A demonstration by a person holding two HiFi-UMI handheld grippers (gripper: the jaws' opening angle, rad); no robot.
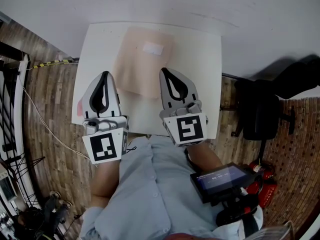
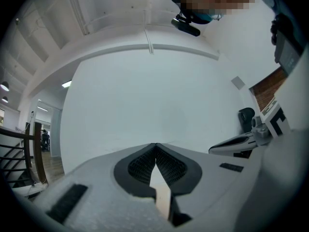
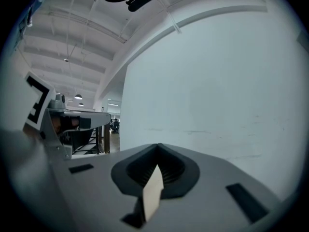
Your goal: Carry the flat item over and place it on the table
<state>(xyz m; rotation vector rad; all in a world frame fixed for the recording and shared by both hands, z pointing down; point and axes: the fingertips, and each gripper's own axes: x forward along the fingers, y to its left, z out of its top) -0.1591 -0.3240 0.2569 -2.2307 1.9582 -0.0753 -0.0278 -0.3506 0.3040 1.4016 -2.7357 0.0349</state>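
A beige flat item (image 1: 142, 59) with a white label (image 1: 153, 48) lies spread over the white table (image 1: 200, 74) in the head view. My left gripper (image 1: 105, 74) is at its near left edge and my right gripper (image 1: 166, 70) at its near right edge. Both point level toward the wall. In the left gripper view the jaws (image 2: 155, 145) meet at the tips with a beige sliver of the item (image 2: 163, 197) pinched between them. The right gripper view shows the same: jaws (image 3: 157, 145) shut, the item's edge (image 3: 152, 192) caught between them.
A white wall rises right behind the table. A black office chair (image 1: 260, 111) stands to the right, with red gear (image 1: 262, 179) on the wooden floor near it. A tablet (image 1: 220, 179) hangs at the person's waist. A cable (image 1: 45, 124) and a railing (image 1: 10, 84) are at the left.
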